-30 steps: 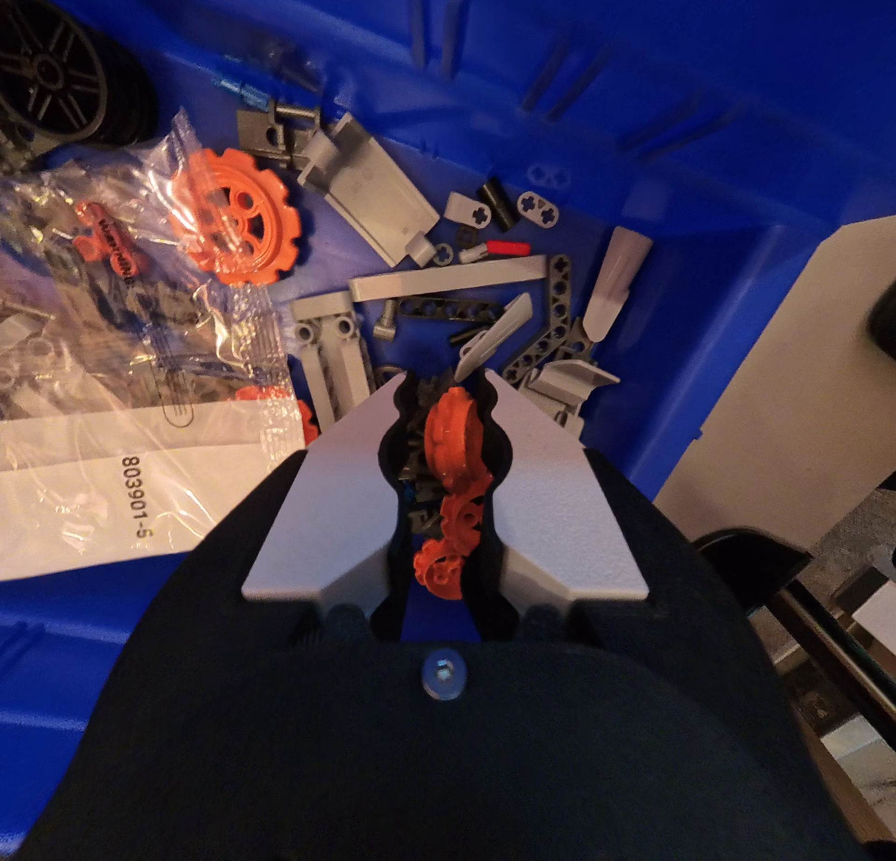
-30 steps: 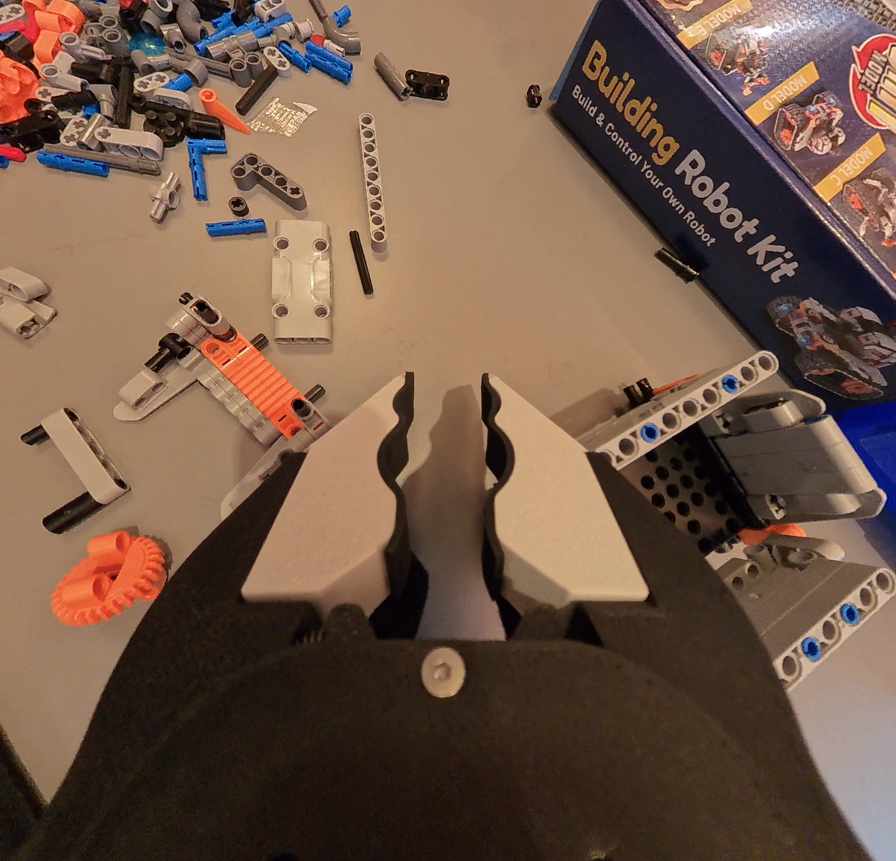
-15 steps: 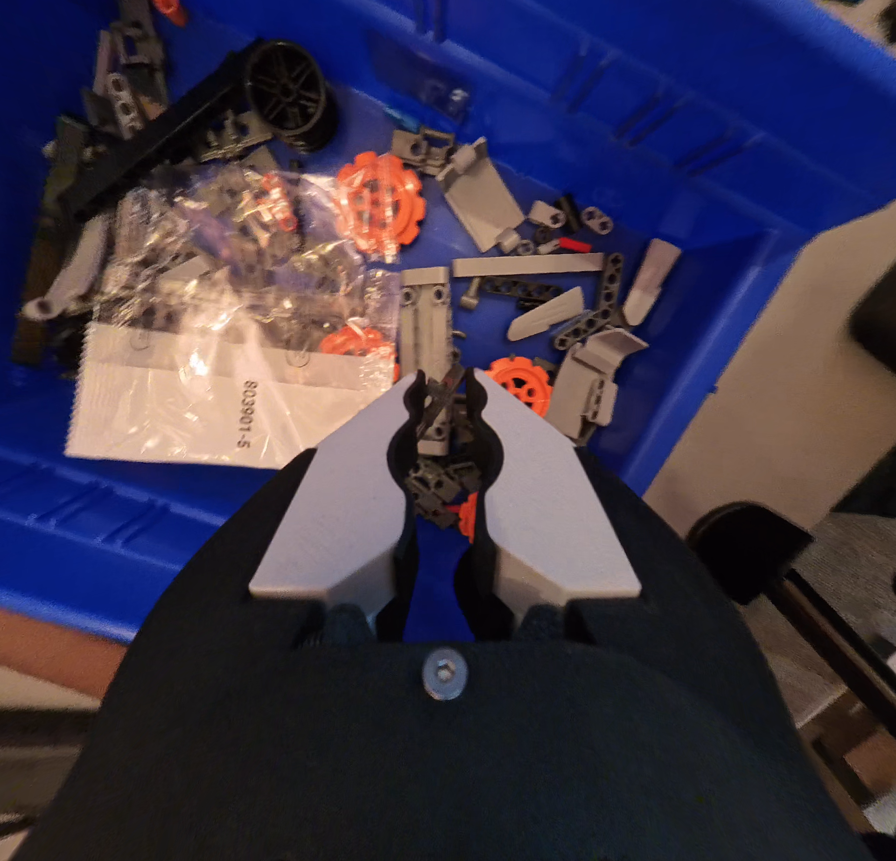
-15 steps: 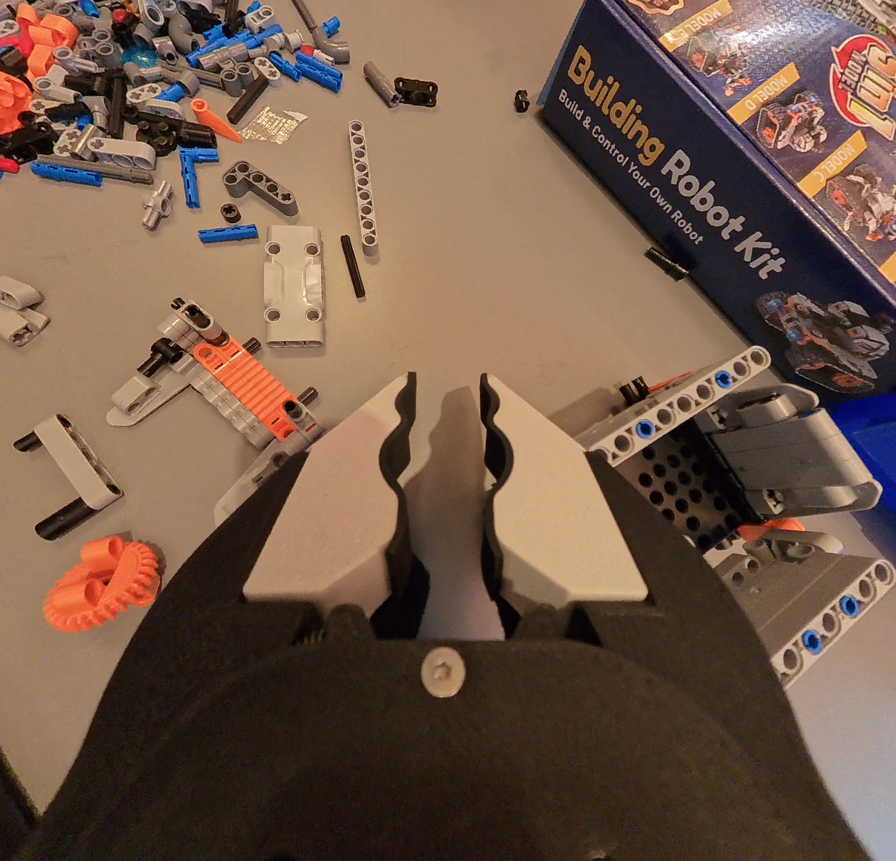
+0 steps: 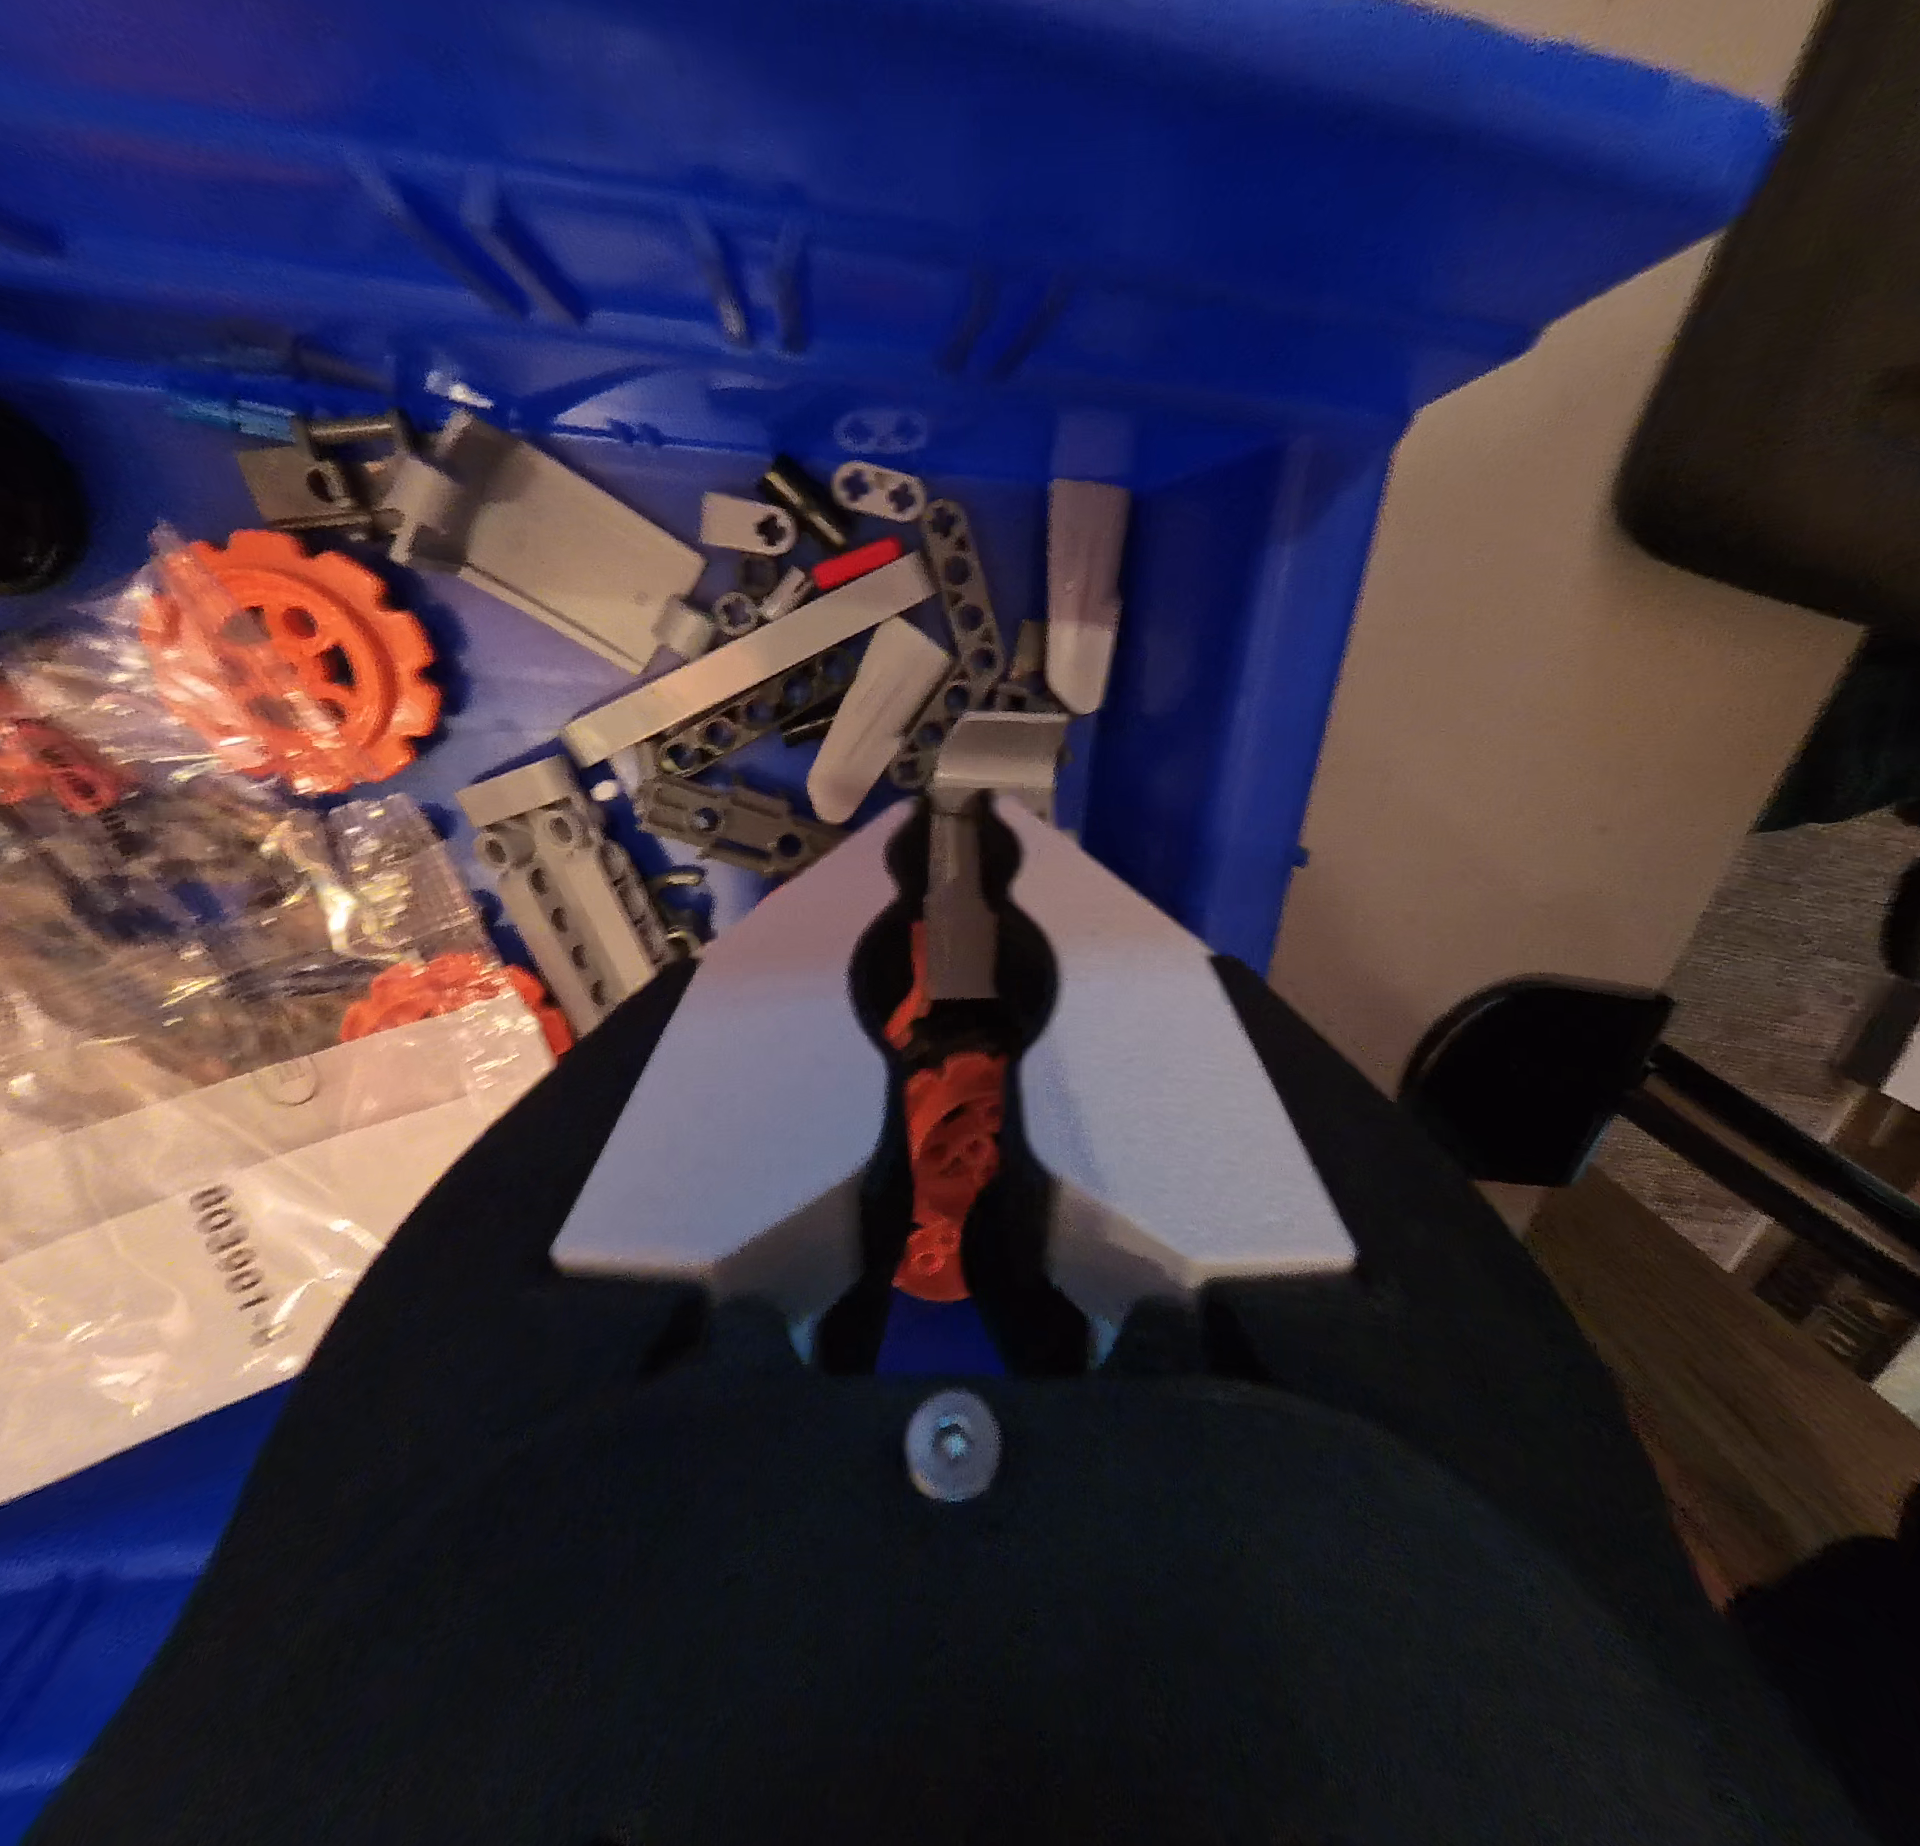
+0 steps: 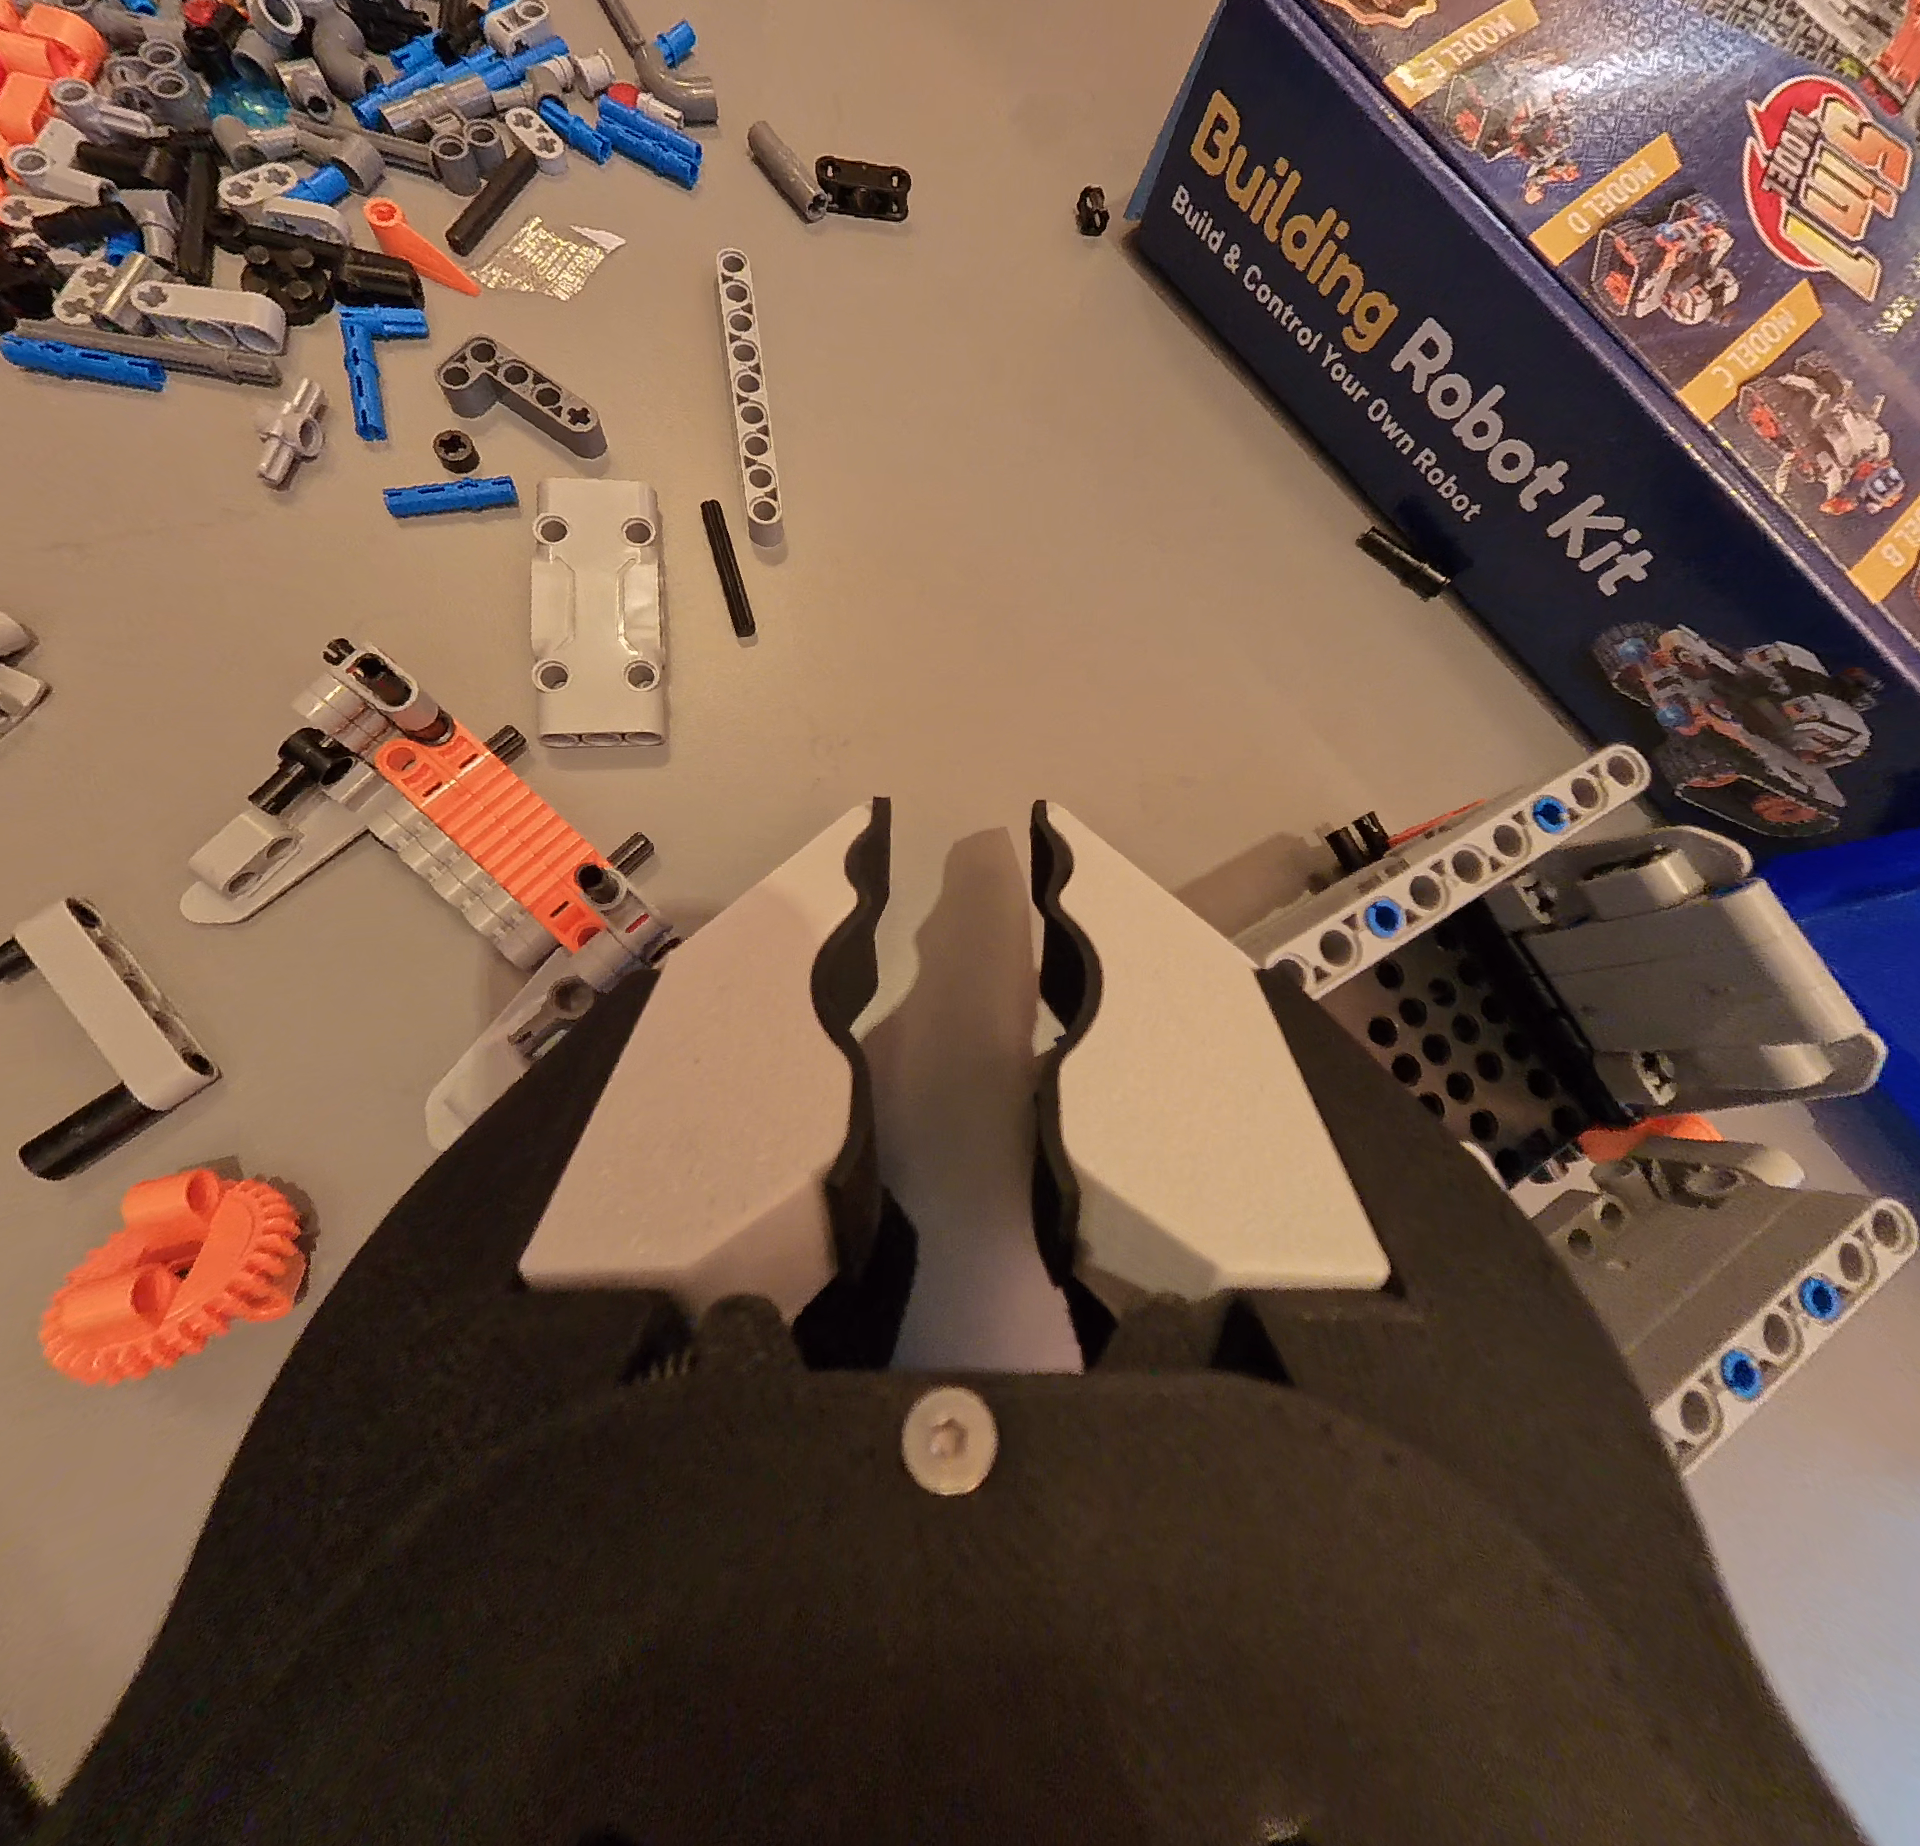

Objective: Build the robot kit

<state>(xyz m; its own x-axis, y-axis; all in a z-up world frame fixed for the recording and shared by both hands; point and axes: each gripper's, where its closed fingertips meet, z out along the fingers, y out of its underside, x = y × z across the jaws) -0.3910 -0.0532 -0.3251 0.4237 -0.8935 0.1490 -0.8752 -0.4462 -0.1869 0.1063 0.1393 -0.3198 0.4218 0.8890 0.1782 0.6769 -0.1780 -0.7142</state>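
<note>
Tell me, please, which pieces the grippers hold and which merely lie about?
Held: grey panel piece in left gripper; pale grey panel in right gripper.
Lying about: orange sprocket, bagged parts, blue bin; orange gear, kit box.

The left wrist view was motion-blurred throughout. The left tongs point(image 5: 954, 840) hid most of an orange gear point(image 5: 951, 1152) and part of a grey panel point(image 5: 961, 913). The clear parts bag point(image 5: 187, 923) ran past the left edge. The right tongs point(image 6: 958, 830) covered most of a pale grey piece point(image 6: 961, 1069).
</note>
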